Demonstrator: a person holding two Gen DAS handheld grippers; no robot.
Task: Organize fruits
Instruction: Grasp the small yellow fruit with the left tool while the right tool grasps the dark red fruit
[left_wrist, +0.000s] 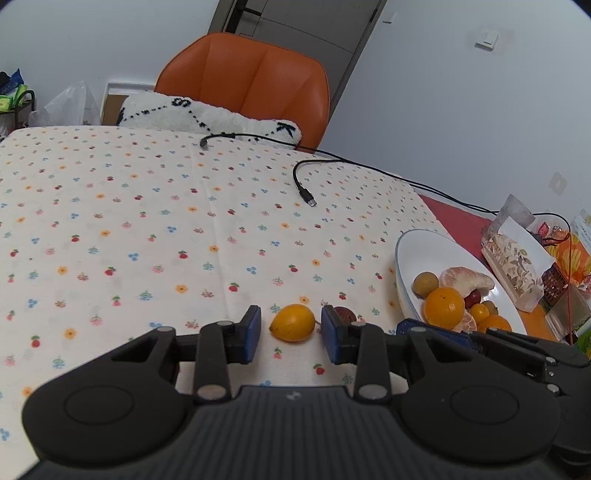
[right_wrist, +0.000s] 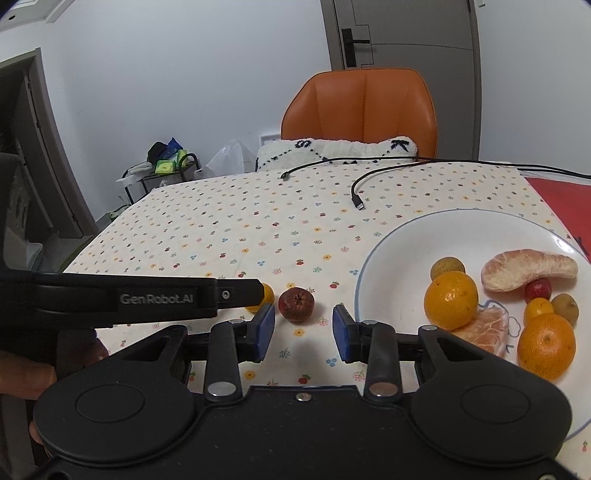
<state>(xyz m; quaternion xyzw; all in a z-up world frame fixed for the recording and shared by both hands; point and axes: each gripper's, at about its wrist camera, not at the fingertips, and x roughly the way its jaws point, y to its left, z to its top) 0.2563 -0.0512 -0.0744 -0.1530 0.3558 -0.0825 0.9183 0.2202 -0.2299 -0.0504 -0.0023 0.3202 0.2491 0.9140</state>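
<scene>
A small yellow-orange citrus (left_wrist: 292, 322) lies on the flowered tablecloth just ahead of my open left gripper (left_wrist: 291, 334), between its blue pads but not touched. A dark red wrinkled fruit (right_wrist: 296, 305) lies just ahead of my open right gripper (right_wrist: 303, 334); in the left wrist view the red fruit (left_wrist: 345, 314) peeks from behind the right pad. The citrus (right_wrist: 264, 297) is half hidden behind the left gripper's body in the right wrist view. A white plate (right_wrist: 406, 258) to the right holds oranges (right_wrist: 450, 304), peeled segments, and small fruits; the plate also shows in the left wrist view (left_wrist: 421, 251).
Two black USB cables (left_wrist: 303, 188) lie across the far side of the tablecloth. An orange chair (left_wrist: 251, 85) with a white cushion stands behind the table. Wrapped snacks and packets (left_wrist: 517, 266) sit right of the plate on a red mat.
</scene>
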